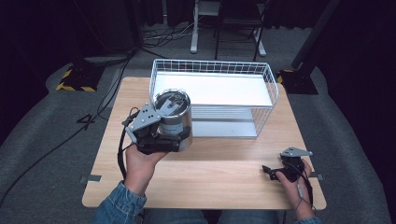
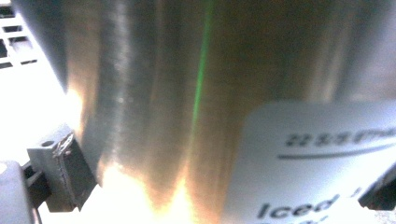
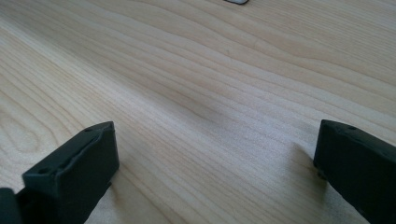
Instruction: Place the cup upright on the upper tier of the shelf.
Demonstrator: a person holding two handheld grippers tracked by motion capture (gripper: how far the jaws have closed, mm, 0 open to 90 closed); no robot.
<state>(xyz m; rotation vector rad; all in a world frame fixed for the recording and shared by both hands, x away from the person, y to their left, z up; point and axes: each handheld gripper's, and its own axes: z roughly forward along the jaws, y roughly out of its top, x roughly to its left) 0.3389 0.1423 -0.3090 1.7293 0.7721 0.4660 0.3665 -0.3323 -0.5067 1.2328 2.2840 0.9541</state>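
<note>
Steel tumbler (image 1: 173, 113), lidded, white label, upright, raised at wire basket's front-left corner.

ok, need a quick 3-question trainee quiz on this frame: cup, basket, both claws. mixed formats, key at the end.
1. True or false: the left claw is closed on the steel tumbler.
2. Multiple choice: where is the white wire basket?
A. on the floor
B. on the far side of the wooden table
C. in the person's right hand
3. Short answer: what lies between the jaws of the right claw in the right gripper view?

Key
1. True; a jaw sits against each side of the tumbler in the left gripper view.
2. B
3. Nothing but bare table; the jaws stand apart.
</note>
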